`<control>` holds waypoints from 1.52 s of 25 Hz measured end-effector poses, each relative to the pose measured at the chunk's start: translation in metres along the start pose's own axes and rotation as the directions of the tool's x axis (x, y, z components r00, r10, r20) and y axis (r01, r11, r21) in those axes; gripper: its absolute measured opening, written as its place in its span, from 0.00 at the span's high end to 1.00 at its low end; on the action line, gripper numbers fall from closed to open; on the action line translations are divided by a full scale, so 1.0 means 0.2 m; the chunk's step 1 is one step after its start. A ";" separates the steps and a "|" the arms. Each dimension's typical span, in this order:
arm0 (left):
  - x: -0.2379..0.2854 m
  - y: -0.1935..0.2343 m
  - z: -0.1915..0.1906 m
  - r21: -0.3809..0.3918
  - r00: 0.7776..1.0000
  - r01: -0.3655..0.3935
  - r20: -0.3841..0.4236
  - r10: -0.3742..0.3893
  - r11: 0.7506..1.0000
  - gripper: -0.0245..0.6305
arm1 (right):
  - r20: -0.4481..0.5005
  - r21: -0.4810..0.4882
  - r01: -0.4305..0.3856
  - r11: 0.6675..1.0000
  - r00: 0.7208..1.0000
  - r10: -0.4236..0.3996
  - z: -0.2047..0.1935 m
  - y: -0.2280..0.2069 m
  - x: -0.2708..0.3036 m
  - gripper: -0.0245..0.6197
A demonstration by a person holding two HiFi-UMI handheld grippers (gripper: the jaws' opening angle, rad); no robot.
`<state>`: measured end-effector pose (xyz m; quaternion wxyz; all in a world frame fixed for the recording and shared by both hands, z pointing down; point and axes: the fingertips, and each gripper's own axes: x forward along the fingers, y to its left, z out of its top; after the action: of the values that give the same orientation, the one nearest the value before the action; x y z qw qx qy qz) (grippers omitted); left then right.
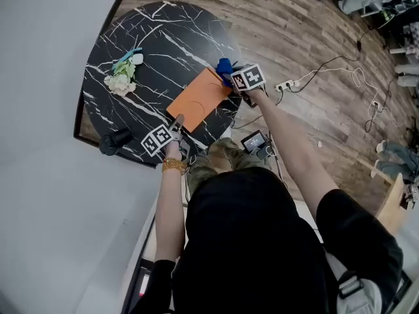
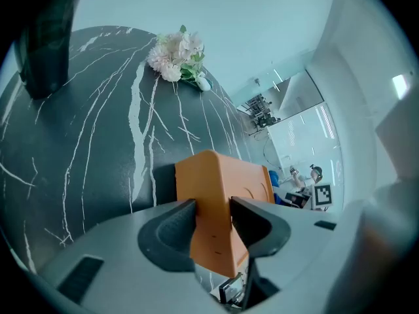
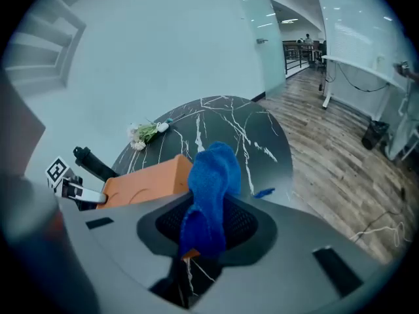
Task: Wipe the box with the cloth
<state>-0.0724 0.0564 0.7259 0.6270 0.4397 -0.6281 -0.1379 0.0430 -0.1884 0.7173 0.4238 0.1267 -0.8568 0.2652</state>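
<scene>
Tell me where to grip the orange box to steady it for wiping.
Grip the box by its near corner, from the person's side, jaws across the thin edge: it is flat, and that leaves the top free for the cloth. The left hand-held gripper holds it there.

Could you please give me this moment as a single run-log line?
left gripper: shut on orange box corner | right gripper: shut on blue cloth, at box's far end | surface: marble table

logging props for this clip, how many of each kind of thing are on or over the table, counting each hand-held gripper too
box: 1
cloth: 1
flower bunch: 1
black object: 1
left hand-held gripper, right hand-held gripper: 2
total: 6
</scene>
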 end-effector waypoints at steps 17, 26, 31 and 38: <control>-0.03 -0.06 0.03 0.187 0.980 -0.173 0.136 0.149 0.967 0.72 | 0.185 0.141 -0.065 0.988 0.982 0.038 -0.37 0.16 -0.29 0.81; -0.39 -0.73 0.08 0.628 0.832 -0.319 0.544 -0.108 0.709 0.93 | 0.506 -0.217 -0.068 0.974 0.845 0.172 0.00 0.50 -0.64 0.81; -0.51 -1.10 0.07 0.714 0.748 -0.421 0.622 -0.231 0.559 0.93 | 0.620 -0.342 0.018 0.939 0.756 0.211 0.19 0.80 -0.82 0.81; -0.55 -1.11 0.07 0.674 0.716 -0.470 0.668 -0.201 0.570 0.93 | 0.627 -0.429 0.084 0.900 0.745 0.230 0.21 1.01 -0.81 0.81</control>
<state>-0.0204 0.0030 0.4894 0.0855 0.5376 -0.8363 0.0660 0.0239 -0.0464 0.4973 0.0977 0.0813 -0.9916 0.0239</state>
